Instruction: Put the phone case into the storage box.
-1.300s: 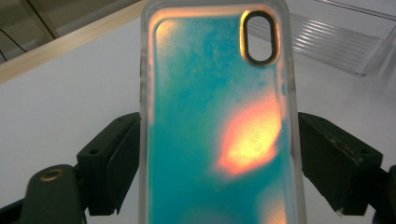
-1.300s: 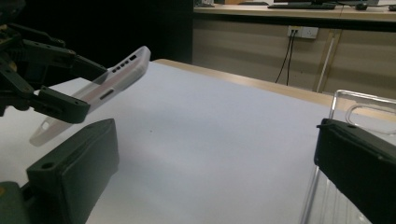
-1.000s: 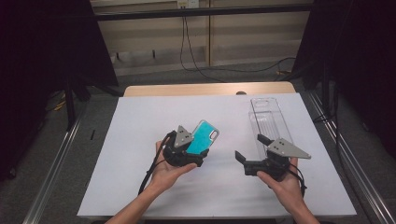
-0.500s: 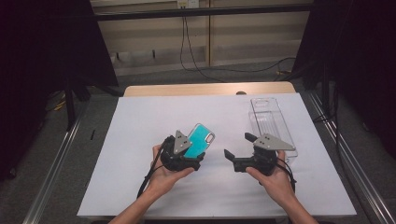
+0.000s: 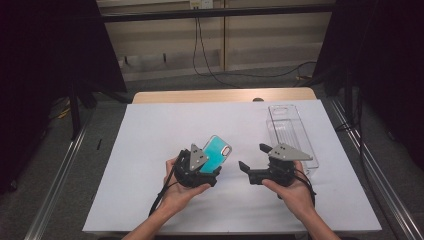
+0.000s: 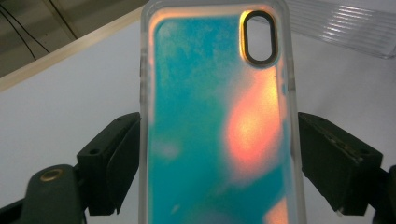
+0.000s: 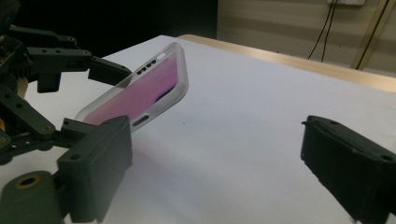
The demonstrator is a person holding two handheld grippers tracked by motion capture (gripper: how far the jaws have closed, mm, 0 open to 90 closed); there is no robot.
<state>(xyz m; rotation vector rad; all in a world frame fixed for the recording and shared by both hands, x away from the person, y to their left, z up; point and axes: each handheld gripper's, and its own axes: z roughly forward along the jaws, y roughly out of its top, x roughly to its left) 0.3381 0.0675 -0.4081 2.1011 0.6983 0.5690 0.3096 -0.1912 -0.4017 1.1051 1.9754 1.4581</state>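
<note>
High view: my left hand-held gripper (image 5: pixel 207 167) grips a teal phone case (image 5: pixel 217 153) by its long edges, tilted up off the bench (image 5: pixel 150 130). Left gripper view: case (image 6: pixel 219 121) w/ both jaws touching its sides. My right hand-held gripper (image 5: pixel 250 165) is spread wide, nothing in it, just beside the case. Clear tray (image 5: pixel 292 131) lies behind it on the bench.

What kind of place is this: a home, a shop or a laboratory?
Most likely a laboratory bench for recording handling. A white sheet covers the table inside dark curtains, bare cables run along the wall, and a person's hands hold camera grippers, the left gripper with a phone case.
</note>
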